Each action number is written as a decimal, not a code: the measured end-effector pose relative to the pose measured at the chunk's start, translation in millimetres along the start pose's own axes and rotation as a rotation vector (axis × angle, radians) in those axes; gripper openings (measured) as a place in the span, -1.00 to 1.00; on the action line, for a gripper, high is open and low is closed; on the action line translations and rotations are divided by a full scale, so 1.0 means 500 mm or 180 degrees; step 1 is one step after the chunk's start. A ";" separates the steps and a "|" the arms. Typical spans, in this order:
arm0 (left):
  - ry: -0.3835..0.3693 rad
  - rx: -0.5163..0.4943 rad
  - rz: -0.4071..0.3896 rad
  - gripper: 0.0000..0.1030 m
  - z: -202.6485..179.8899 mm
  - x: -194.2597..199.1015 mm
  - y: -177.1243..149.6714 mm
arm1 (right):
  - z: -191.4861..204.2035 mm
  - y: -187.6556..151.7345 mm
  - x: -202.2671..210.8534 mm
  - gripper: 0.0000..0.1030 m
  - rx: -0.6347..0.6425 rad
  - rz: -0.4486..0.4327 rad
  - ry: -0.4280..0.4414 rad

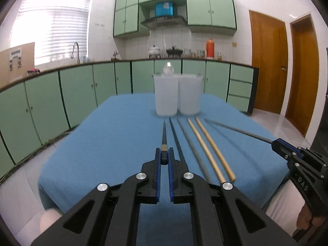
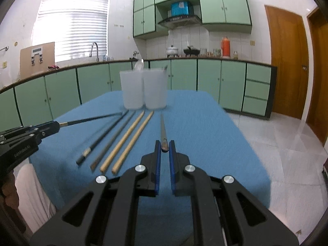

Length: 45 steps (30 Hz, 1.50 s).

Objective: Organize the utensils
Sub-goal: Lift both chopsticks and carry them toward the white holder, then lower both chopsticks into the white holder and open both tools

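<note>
Two tall frosted cups [image 1: 166, 95] and [image 1: 189, 94] stand touching side by side at the far middle of the bench [image 1: 102, 143], which wears a blue cloth. They look like the sorting bins for this job, set where either arm can reach; something pale already pokes above the rim of the left one, though it is too blurred to name.

In front of them lie four chopsticks still on the cloth, tips toward the cups: a dark one [image 1: 177, 141], a grey one [image 1: 192, 149] and a pale wooden pair [image 1: 211, 149]. Lined up like that, each blunt end faces the person, so it can be pinched from the near side without disturbing its neighbours.

The left hand-held gripper [image 1: 164, 160] is clenched on the thick end of a dark chopstick with a gold band [image 1: 164, 135], which points straight ahead at the cups. The right hand-held gripper [image 2: 164, 148] is likewise clamped on the butt of a grey chopstick [image 2: 163, 131]. Holding each by its end keeps the whole length free to go tip-first into a cup.

My guess is that both sticks are being carried toward the cups, one per hand.
</note>
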<state>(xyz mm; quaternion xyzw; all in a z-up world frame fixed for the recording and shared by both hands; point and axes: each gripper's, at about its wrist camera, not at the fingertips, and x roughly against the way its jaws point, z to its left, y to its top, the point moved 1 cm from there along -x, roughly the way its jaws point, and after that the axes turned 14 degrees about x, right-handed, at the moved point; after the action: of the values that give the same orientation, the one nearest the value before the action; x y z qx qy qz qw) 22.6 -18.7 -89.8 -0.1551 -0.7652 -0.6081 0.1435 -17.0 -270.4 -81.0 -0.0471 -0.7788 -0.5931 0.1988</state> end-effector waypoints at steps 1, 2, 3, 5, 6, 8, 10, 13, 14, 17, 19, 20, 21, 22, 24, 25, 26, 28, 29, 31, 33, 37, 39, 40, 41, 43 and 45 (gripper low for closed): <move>-0.0007 -0.0008 -0.0046 -0.88 0.002 0.005 0.011 | -0.008 0.013 0.007 -0.87 0.0020 -0.0046 -0.0011; -0.0017 -0.0021 -0.0097 -0.88 0.001 0.011 0.024 | -0.015 0.025 0.013 -0.87 0.0036 -0.0085 -0.0015; -0.0030 -0.0028 -0.0155 -0.88 0.001 0.017 0.039 | -0.023 0.038 0.019 -0.87 0.0051 -0.0132 -0.0011; -0.0055 -0.0032 -0.0242 -0.88 -0.002 0.026 0.065 | -0.039 0.064 0.024 -0.87 0.0077 -0.0193 0.0004; -0.0082 -0.0040 -0.0297 -0.88 -0.004 0.031 0.083 | -0.047 0.080 0.026 -0.87 0.0082 -0.0231 0.0022; -0.0121 -0.0042 -0.0370 -0.88 -0.008 0.036 0.112 | -0.065 0.111 0.029 -0.88 0.0072 -0.0298 0.0070; -0.0179 -0.0045 -0.0436 -0.88 -0.011 0.040 0.144 | -0.080 0.144 0.033 -0.88 0.0063 -0.0365 0.0127; -0.0267 -0.0030 -0.0492 -0.88 -0.014 0.039 0.186 | -0.100 0.190 0.029 -0.88 0.0036 -0.0380 0.0240; -0.0295 -0.0024 -0.0499 -0.88 -0.015 0.038 0.198 | -0.106 0.205 0.026 -0.88 0.0031 -0.0371 0.0292; -0.0371 -0.0013 -0.0494 -0.88 -0.019 0.031 0.233 | -0.120 0.246 0.016 -0.88 0.0048 -0.0313 0.0404; -0.0404 -0.0013 -0.0486 -0.88 -0.025 0.026 0.252 | -0.126 0.271 0.012 -0.88 0.0095 -0.0261 0.0451; -0.0417 -0.0010 -0.0483 -0.88 -0.026 0.023 0.260 | -0.129 0.281 0.012 -0.88 0.0113 -0.0234 0.0463; -0.0438 -0.0004 -0.0475 -0.88 -0.027 0.019 0.269 | -0.134 0.294 0.008 -0.88 0.0126 -0.0221 0.0491; -0.0452 0.0001 -0.0469 -0.88 -0.027 0.019 0.271 | -0.136 0.304 0.005 -0.88 0.0137 -0.0208 0.0511; -0.0474 0.0017 -0.0443 -0.88 -0.028 0.011 0.283 | -0.145 0.321 -0.001 -0.88 0.0146 -0.0173 0.0563; -0.0485 0.0027 -0.0429 -0.88 -0.028 0.007 0.290 | -0.147 0.326 -0.005 -0.88 0.0149 -0.0158 0.0595; -0.0491 0.0031 -0.0425 -0.88 -0.029 0.003 0.295 | -0.149 0.334 -0.009 -0.88 0.0155 -0.0132 0.0635; -0.0494 0.0024 -0.0440 -0.88 -0.032 0.002 0.301 | -0.149 0.345 -0.017 -0.88 0.0162 -0.0099 0.0690; -0.0495 0.0021 -0.0450 -0.88 -0.033 0.000 0.305 | -0.149 0.351 -0.021 -0.88 0.0166 -0.0093 0.0712; -0.0501 0.0023 -0.0472 -0.88 -0.035 -0.001 0.314 | -0.147 0.363 -0.029 -0.88 0.0176 -0.0081 0.0728; -0.0503 0.0032 -0.0501 -0.88 -0.036 -0.003 0.326 | -0.151 0.378 -0.035 -0.88 0.0163 -0.0091 0.0756; -0.0517 0.0033 -0.0578 -0.88 -0.037 -0.004 0.346 | -0.155 0.415 -0.040 -0.88 0.0191 -0.0144 0.0782; -0.0519 0.0025 -0.0625 -0.88 -0.039 -0.006 0.361 | -0.159 0.439 -0.042 -0.88 0.0212 -0.0180 0.0789; -0.0523 0.0023 -0.0638 -0.88 -0.039 -0.008 0.369 | -0.158 0.449 -0.044 -0.88 0.0219 -0.0197 0.0786; -0.0532 0.0025 -0.0657 -0.88 -0.041 -0.010 0.378 | -0.161 0.462 -0.045 -0.88 0.0225 -0.0221 0.0775; -0.0553 0.0037 -0.0696 -0.88 -0.044 -0.012 0.397 | -0.173 0.488 -0.048 -0.88 0.0220 -0.0277 0.0761; -0.0572 0.0041 -0.0753 -0.88 -0.049 -0.015 0.420 | -0.186 0.522 -0.052 -0.88 0.0188 -0.0355 0.0778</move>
<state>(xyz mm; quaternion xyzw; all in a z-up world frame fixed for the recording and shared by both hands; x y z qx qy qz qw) 116.5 1.5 98.5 -0.1168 -0.7918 -0.5995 0.0026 111.1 -277.4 166.0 0.0747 -0.7673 -0.5814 0.2603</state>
